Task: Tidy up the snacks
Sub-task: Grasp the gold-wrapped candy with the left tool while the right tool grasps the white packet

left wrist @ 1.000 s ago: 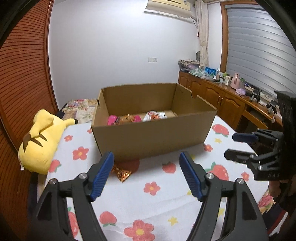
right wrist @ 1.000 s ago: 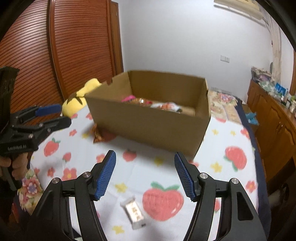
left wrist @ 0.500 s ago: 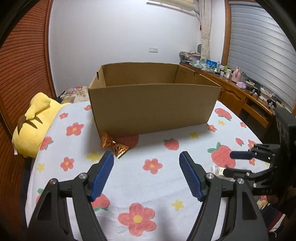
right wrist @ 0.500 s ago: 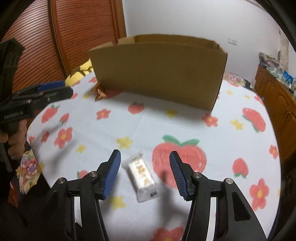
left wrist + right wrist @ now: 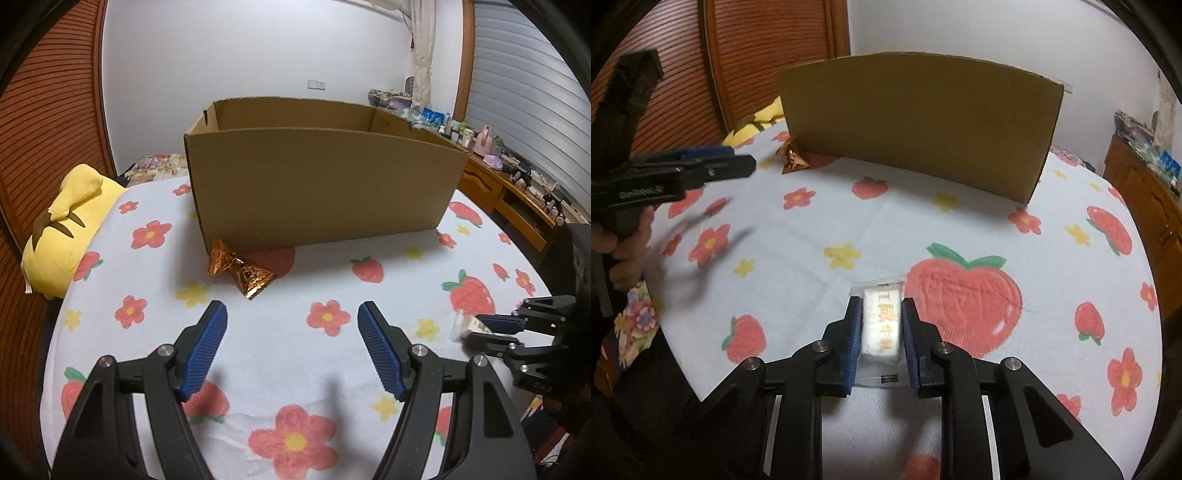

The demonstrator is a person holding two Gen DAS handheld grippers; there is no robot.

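A white wrapped snack bar (image 5: 881, 321) lies on the fruit-print tablecloth, and my right gripper (image 5: 878, 314) is shut on it, pads against both its long sides. The bar also shows in the left wrist view (image 5: 468, 325), between the right gripper's fingers. An orange foil snack (image 5: 240, 269) lies at the near left corner of the cardboard box (image 5: 321, 184); it also shows in the right wrist view (image 5: 792, 157). My left gripper (image 5: 291, 332) is open and empty, low over the cloth in front of the foil snack. The box's contents are hidden by its front wall.
A yellow plush toy (image 5: 66, 221) lies at the table's left edge. A wooden sideboard (image 5: 517, 184) with clutter stands to the right. A slatted wooden door (image 5: 768, 48) is behind the table. The table's edge curves close to both grippers.
Both grippers dropped lower toward the table. My right gripper moved forward around the white snack bar and closed on it. My left gripper moved closer to the foil snack, still open.
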